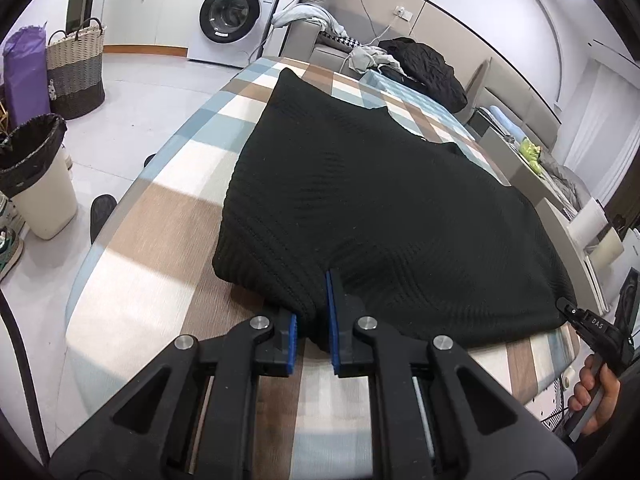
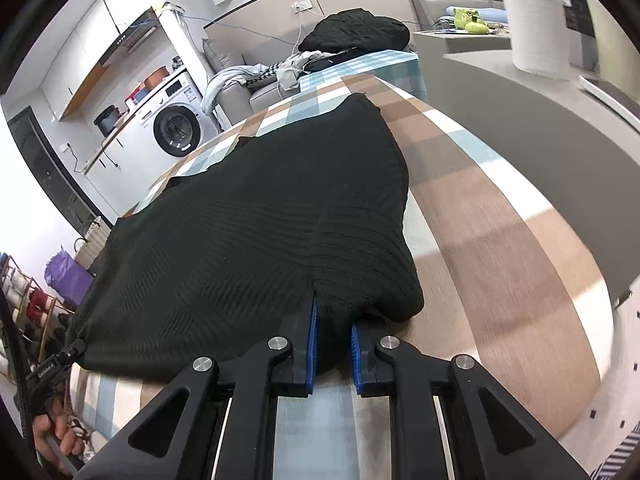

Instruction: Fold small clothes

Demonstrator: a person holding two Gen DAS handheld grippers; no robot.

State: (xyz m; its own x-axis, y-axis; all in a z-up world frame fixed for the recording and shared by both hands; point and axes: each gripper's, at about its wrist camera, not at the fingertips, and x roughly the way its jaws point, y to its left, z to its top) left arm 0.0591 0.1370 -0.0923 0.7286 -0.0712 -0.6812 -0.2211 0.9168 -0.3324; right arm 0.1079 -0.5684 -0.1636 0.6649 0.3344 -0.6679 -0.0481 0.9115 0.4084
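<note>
Two grippers are engaged on one garment. Your left gripper [image 1: 313,322] has its blue pads [image 1: 329,300] closed on the near hem of the black knit sweater [image 1: 360,200], close to the sweater's left corner; a bunch of fabric is pinched between them. Your right gripper [image 2: 333,342] is likewise clamped on the near hem, close to the right corner, with cloth gathered between its blue pads [image 2: 313,328].

The sweater lies spread on the table, over a checked tablecloth [image 1: 160,216] in brown, white and pale blue. Its body runs away from you toward the far end of the table, and its near hem lies just inside the near table edge. The knit is ribbed and mostly flat, with slight puckers where each gripper holds it.

Each wrist view catches the other gripper at the opposite hem corner, with your hand [image 1: 596,396] on its handle.

Beyond the table: a white washing machine [image 1: 234,12], a woven laundry basket [image 1: 76,72], a lined waste bin [image 1: 36,176], and a black jacket [image 2: 356,34] heaped at the far end.
</note>
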